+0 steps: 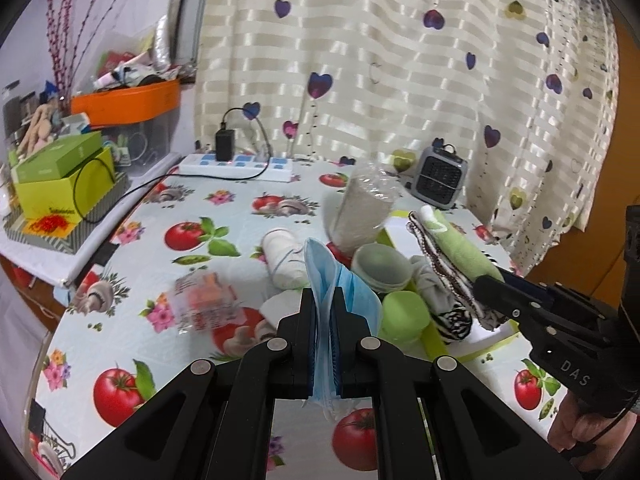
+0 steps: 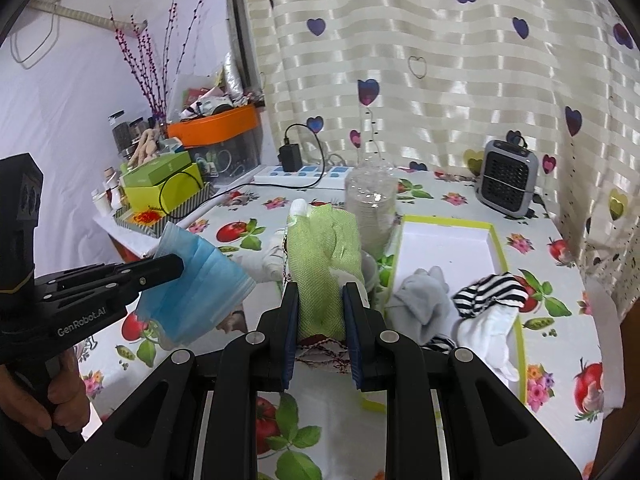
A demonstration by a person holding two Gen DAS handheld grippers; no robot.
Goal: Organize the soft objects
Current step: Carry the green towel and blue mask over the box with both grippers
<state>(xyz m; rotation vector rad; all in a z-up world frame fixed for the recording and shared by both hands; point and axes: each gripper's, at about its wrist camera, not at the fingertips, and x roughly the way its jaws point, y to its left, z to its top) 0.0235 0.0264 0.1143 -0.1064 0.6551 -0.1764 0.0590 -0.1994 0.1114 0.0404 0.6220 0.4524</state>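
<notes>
Soft pleated blue face mask hangs pinched in the left gripper, left of the shallow green-rimmed white tray; the right gripper, nearer the tray, clamps a folded green mesh cloth just beside its left rim.

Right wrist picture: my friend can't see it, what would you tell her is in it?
The right gripper pinches a bundle of green mesh cloth above a fruit-print tablecloth. The left gripper holds a blue pleated face mask on the left. A shallow green-edged white box on the right holds a grey sock and striped socks.
</notes>
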